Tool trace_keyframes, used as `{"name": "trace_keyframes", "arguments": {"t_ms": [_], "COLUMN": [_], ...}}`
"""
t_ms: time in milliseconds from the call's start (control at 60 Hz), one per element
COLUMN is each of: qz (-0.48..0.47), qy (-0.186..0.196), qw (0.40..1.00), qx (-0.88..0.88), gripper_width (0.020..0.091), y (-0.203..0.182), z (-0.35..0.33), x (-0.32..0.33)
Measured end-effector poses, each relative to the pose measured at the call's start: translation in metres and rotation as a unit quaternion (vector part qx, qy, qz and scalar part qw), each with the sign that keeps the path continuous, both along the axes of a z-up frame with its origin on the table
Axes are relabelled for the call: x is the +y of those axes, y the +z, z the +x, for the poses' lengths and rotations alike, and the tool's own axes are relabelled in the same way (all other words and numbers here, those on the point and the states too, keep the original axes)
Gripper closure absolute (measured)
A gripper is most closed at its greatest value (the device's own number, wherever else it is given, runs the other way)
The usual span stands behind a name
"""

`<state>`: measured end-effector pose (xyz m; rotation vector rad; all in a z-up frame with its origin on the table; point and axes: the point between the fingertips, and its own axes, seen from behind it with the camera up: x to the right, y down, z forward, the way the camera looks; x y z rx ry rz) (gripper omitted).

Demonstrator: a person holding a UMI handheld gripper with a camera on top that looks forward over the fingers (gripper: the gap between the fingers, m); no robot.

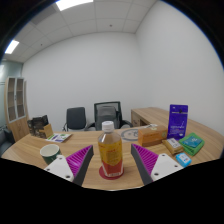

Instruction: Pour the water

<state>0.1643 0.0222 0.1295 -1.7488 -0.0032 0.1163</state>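
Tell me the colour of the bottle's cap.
White, seen in the gripper view: the bottle stands between the open jaws.

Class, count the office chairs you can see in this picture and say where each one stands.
2. One chair stands behind the desk, beyond the cup; the other chair is beside it, behind the bottle. The desk may hide more.

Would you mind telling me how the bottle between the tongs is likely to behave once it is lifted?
The bottle looks nearly full of amber liquid, so probably heavy for its size. It is tall and narrow, so apt to tip if nudged high. Its smooth wall may slip in the open tongs.
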Motion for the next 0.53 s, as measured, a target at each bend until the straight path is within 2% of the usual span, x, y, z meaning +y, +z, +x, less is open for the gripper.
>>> {"name": "trace_keyframes", "arguments": {"t_ms": [217,383,533], "qz": [0.020,0.021,0.020], "qy": [0.034,0.074,0.084], "qw": [0.999,0.997,0.996], "qx": [-0.008,0.008,0.020], "gripper_width": [0.0265,0.0267,0.0259], "y": [0.037,0.031,0.020], "z": [-0.039,-0.085,-0.101], "x": [-0.135,-0.236,-0.285]}}
